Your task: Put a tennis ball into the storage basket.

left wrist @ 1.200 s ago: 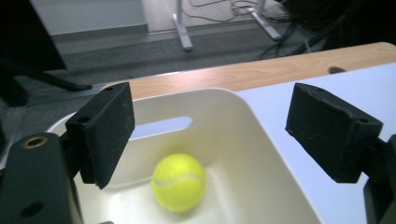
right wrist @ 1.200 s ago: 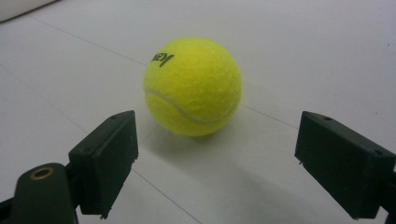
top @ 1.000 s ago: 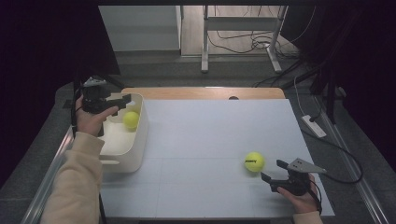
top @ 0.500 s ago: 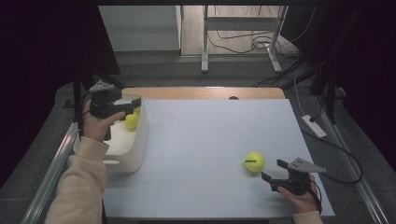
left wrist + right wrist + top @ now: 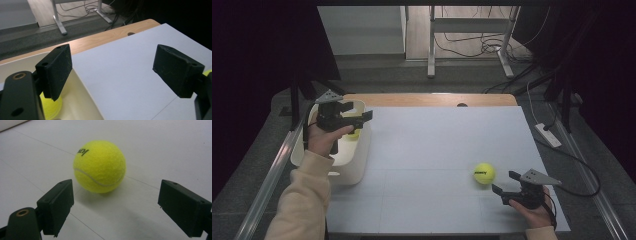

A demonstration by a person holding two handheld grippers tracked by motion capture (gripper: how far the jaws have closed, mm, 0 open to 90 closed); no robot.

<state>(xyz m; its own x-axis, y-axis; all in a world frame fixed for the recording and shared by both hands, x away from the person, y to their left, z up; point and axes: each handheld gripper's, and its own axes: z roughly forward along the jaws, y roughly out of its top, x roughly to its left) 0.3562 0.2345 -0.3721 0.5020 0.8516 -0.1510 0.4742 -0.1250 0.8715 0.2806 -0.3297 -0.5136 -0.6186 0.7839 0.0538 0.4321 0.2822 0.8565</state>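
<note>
Your right gripper (image 5: 504, 184) sits low on the table (image 5: 442, 145) at your near right, jaws spread wide and empty, with one tennis ball (image 5: 484, 173) on the surface just ahead of the jaw tips, not touching them. Farther off, your left gripper (image 5: 361, 118) is held above the white bin (image 5: 357, 160) at the table's left edge, jaws also released and gripping nothing. A second tennis ball (image 5: 51, 107) lies inside that bin, directly under the left gripper: two balls, one bin.
</note>
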